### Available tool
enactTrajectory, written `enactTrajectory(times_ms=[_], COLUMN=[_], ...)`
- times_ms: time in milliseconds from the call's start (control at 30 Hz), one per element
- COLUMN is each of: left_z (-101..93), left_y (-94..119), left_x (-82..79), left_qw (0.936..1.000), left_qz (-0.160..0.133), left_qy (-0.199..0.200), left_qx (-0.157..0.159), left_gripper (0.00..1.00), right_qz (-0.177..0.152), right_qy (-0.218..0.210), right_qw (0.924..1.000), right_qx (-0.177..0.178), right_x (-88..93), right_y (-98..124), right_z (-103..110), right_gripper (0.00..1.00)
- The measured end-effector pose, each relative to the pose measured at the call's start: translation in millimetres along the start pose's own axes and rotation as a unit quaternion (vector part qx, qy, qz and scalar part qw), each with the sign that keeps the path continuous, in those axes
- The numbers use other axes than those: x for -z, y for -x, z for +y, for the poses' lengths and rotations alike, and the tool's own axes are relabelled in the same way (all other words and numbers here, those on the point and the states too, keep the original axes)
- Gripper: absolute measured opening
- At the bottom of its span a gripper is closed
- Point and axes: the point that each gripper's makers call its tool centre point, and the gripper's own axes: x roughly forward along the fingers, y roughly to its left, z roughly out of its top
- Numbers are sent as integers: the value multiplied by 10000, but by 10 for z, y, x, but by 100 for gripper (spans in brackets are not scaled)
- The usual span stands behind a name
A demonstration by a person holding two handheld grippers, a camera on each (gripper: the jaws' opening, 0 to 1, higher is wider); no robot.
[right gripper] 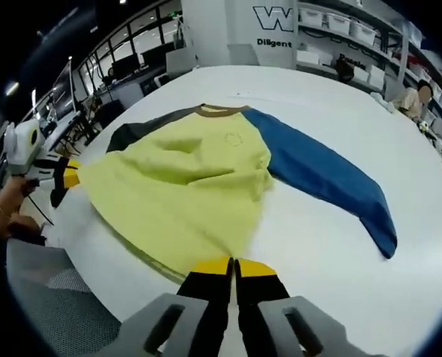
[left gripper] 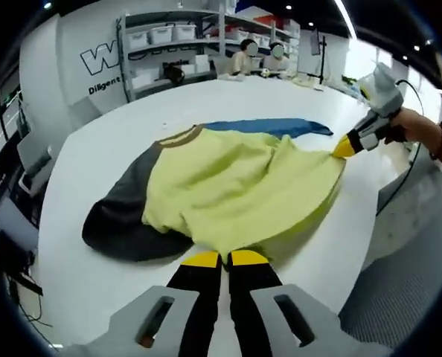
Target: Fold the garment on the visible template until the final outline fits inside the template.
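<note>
Below, in the left gripper view, the left tongs [left gripper: 225,258] are closed, their yellow tips pressed together on the near hem of the garment [left gripper: 236,190]. In the right gripper view the right tongs [right gripper: 233,265] are likewise closed, yellow tips meeting on another corner of the same hem. Each pair also appears in the other's view: the right tongs pinch the hem corner at the right of the left gripper view, held by a hand [left gripper: 414,130]; the left tongs sit at the garment's edge at the left of the right gripper view. The hem between the two grips is drawn up in folds. The garment, a shirt with a yellow body, a brown collar [right gripper: 221,111], one dark grey sleeve [left gripper: 120,212] and one blue sleeve [right gripper: 329,175], lies spread on the white bench [right gripper: 318,253]. Beyond the bench stand shelves [left gripper: 169,44] carrying white bins, with seated persons near them.
</note>
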Motion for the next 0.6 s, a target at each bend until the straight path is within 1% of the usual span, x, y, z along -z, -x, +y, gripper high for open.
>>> enactTrajectory(times_ms=[67, 100, 167, 233, 300, 333, 433, 467, 500, 533, 600], left_z=[-31, -38, -75, -169, -209, -261, -346, -390, -430, -437, -490], left_y=[-10, -13, -39, -104, -144, -207, -312, -376, -427, -441, -563], left_x=[-52, -67, -144, -267, -311, -367, -435, -472, -488, -494, -524], left_qw=[9999, 9999, 9996, 9989, 9984, 9975, 9962, 9957, 9950, 9949, 9937], left_qz=[79, 90, 93, 76, 95, 113, 164, 156, 194, 200, 241], left_qy=[-79, -110, -249, -389, -445, -578, -685, -719, -748, -752, -860], left_qx=[28, 31, 85, 267, 326, 389, 515, 570, 640, 648, 673], left_gripper=[1, 1, 1, 1, 1, 1, 1, 1, 1, 1, 1], right_qz=[25, 34, 79, 119, 143, 157, 191, 196, 209, 220, 241], right_qy=[43, 54, 157, 255, 330, 361, 384, 383, 387, 397, 384], right_qw=[10000, 10000, 9998, 9996, 9994, 9992, 9991, 9991, 9990, 9990, 9990], right_qx=[1, -4, -26, -14, -6, -12, -28, -28, -23, -23, -28], right_x=[13, 18, 43, 66, 78, 89, 115, 119, 129, 137, 156], right_y=[0, 0, -13, -19, -26, -33, -54, -57, -61, -64, -74], right_z=[3, 8, 34, 60, 76, 84, 64, 63, 59, 56, 42], right_gripper=[0, 0, 0, 0, 0, 0, 0, 0, 0, 0, 0])
